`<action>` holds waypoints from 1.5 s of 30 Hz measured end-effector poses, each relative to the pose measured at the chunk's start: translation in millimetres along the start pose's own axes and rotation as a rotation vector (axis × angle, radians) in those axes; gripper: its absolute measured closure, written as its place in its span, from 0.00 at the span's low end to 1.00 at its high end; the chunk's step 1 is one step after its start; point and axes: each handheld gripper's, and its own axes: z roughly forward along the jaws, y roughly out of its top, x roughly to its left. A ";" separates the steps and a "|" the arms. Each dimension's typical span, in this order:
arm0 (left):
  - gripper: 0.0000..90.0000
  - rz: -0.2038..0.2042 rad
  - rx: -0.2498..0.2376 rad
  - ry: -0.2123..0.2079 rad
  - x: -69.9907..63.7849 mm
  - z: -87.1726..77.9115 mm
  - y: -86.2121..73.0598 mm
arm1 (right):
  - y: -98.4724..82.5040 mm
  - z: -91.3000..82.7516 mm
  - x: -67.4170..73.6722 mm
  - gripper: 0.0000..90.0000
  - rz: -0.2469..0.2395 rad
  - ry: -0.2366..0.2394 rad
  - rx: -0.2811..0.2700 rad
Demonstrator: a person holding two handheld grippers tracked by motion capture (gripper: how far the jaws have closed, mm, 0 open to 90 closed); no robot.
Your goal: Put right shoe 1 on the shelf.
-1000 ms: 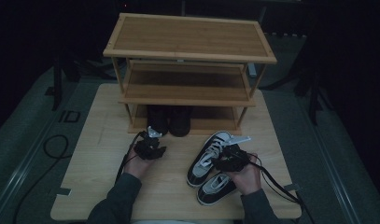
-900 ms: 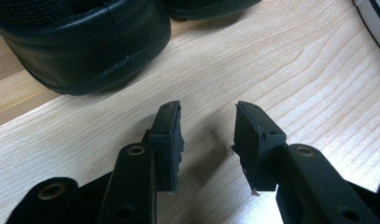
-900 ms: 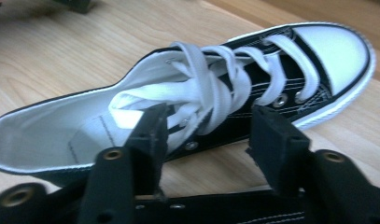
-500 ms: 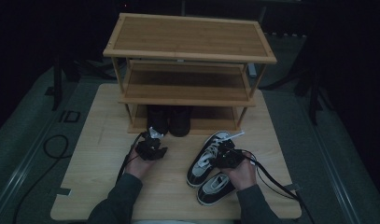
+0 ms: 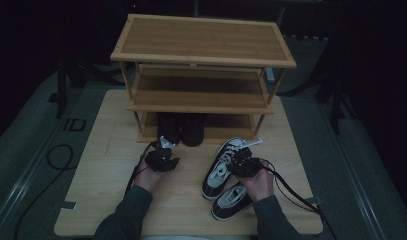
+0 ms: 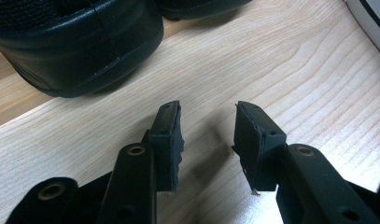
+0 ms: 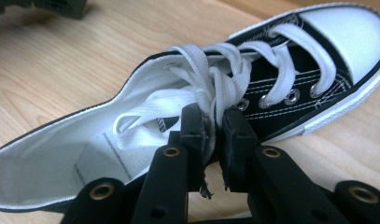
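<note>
The right hand-held gripper (image 7: pixel 211 135) has its jaws closed on the white laces (image 7: pixel 215 84) of a black-and-white sneaker (image 7: pixel 290 88) lying on the bench (image 5: pixel 101 165), toe pointing away; a second sneaker (image 5: pixel 231 200) lies just behind it, nearer the person. The left hand-held gripper (image 6: pixel 207 140) hovers low over bare wood, jaws apart and empty. Just ahead of it sits a black shoe (image 6: pixel 80 42), on the bottom level of the rack (image 5: pixel 203 60) beyond.
</note>
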 end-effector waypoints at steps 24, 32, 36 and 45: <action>0.69 0.014 -0.023 -0.014 -6.3 -5.6 7.0 | 28.2 -16.1 -35.4 0.95 -0.017 -0.024 -0.119; 0.69 0.037 -0.040 -0.017 -16.0 -5.5 19.0 | 41.6 -27.8 -44.4 0.95 -0.025 -0.025 -0.110; 0.69 0.048 -0.040 -0.025 -21.6 -2.5 25.5 | 48.3 -33.4 -50.0 0.95 -0.030 -0.017 -0.103; 0.69 0.066 -0.041 -0.033 -31.1 5.4 38.4 | 56.8 -44.1 -63.8 0.95 -0.057 0.014 -0.087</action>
